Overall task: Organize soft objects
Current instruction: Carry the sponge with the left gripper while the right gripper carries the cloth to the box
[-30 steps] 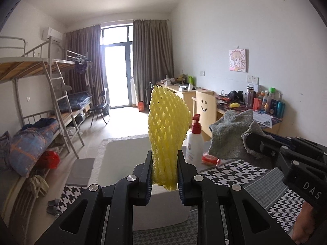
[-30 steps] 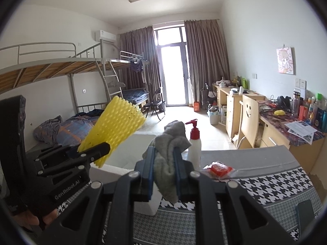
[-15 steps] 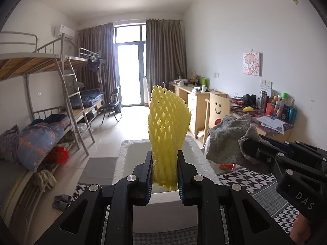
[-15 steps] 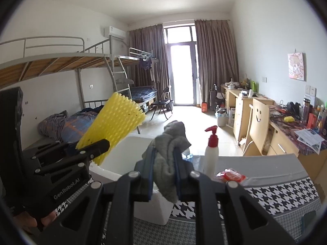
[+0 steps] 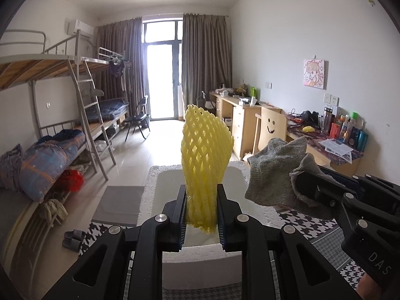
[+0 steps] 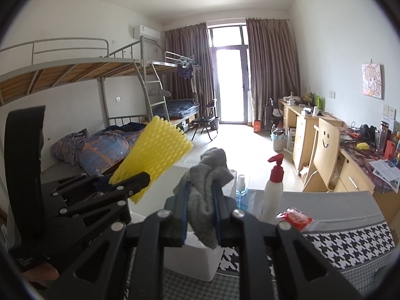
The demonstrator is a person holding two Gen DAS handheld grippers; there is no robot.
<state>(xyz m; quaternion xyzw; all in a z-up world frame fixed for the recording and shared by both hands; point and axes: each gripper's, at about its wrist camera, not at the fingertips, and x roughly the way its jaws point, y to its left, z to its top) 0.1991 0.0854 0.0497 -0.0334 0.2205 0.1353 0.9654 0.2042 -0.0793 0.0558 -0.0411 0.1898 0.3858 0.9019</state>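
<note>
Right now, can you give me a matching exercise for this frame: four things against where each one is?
Things:
1. foam net
2. grey cloth
3. spray bottle
4. red packet

Places:
A. standing on the table
B. lying flat on the table
C. in the left gripper
D. in the right gripper

Pairs: 1-C, 2-D, 3-A, 4-B

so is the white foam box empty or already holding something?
Looks empty: the foam box interior shows bare white in the left wrist view; its near part is hidden.
</note>
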